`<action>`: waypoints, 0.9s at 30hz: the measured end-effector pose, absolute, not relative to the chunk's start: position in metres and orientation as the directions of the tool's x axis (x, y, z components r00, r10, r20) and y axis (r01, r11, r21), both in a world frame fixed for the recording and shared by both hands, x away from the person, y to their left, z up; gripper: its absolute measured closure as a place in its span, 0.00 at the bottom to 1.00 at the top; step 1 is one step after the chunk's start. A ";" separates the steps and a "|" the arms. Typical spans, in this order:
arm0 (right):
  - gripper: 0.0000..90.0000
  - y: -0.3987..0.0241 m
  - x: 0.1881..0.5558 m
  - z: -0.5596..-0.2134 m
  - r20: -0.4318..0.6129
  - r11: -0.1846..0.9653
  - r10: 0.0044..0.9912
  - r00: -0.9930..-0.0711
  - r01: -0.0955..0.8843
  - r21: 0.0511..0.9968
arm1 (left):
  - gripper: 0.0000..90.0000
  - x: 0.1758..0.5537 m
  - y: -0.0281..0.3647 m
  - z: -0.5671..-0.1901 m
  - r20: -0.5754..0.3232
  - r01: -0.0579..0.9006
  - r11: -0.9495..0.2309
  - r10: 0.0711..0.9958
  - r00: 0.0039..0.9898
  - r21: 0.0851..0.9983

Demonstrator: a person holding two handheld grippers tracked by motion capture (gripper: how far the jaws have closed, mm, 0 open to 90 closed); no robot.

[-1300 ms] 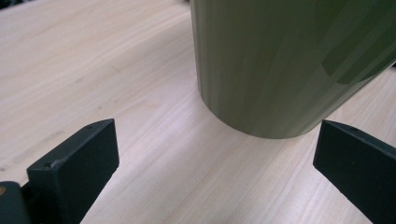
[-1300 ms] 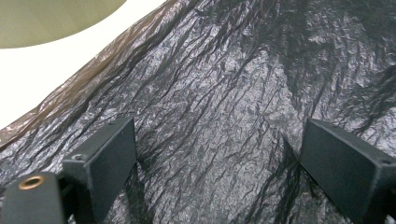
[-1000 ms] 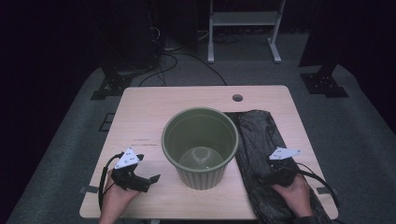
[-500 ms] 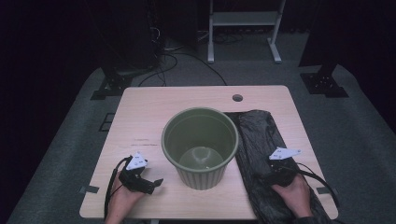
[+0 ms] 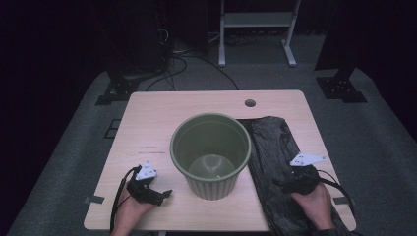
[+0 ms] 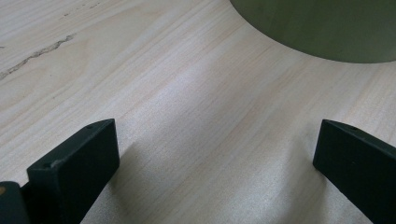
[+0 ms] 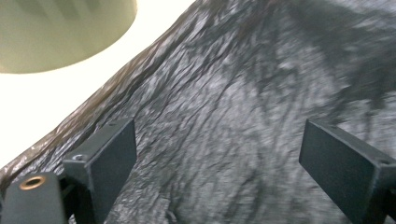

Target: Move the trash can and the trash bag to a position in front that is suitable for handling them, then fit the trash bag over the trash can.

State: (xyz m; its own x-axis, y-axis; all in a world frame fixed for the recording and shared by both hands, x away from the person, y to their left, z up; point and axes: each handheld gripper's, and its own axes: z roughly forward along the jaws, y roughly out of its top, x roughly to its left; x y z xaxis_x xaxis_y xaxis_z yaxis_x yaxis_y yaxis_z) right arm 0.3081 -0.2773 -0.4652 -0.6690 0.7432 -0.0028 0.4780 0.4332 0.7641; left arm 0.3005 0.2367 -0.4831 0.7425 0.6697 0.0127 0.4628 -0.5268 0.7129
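An empty olive-green plastic bin (image 5: 211, 157) stands upright at the table's middle. A crumpled black plastic bag (image 5: 275, 147) lies flat to its right. My left gripper (image 5: 163, 194) rests low at the front left, open, its jaws turned toward the bin's base. In the left gripper view, the left gripper (image 6: 215, 135) holds only bare wood between its jaws, with the bin (image 6: 322, 28) at upper right. My right gripper (image 5: 286, 186) sits on the bag's near part. The right gripper (image 7: 217, 135) is open wide over the bag (image 7: 224, 93), and the bin (image 7: 60, 32) is at upper left.
The light wooden table (image 5: 162, 123) has a round cable hole (image 5: 250, 103) near its far edge. Beyond it on the dark floor are a white stand (image 5: 255, 29), cables (image 5: 192, 59) and black stand feet (image 5: 339, 83).
My left gripper has shifted a little right and toward the front edge. The right gripper, bin and bag have stayed put.
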 end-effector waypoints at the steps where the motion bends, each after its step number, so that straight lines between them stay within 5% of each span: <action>1: 0.11 -0.280 0.309 -0.462 -0.013 0.434 0.749 -0.662 0.477 0.764 | 0.00 0.300 0.237 -0.483 0.013 0.463 -0.527 0.670 0.743 0.713; 20: 0.11 -0.332 0.329 -0.473 -0.010 0.363 0.861 -0.509 0.599 0.714 | 0.00 0.300 0.237 -0.483 0.012 0.463 -0.527 0.669 0.743 0.713; 27: 0.21 -0.337 0.322 -0.477 -0.011 0.348 0.884 -0.467 0.643 0.683 | 0.00 0.300 0.237 -0.483 0.012 0.463 -0.527 0.669 0.743 0.713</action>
State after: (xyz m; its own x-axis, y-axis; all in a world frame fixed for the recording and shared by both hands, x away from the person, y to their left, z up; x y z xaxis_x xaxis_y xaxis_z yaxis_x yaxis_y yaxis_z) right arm 0.3224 -0.3369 -0.4766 -0.4669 0.8842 -0.0112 0.6425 0.3480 0.6827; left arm 0.3004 0.2366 -0.4831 0.7427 0.6695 0.0116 0.4634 -0.5266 0.7127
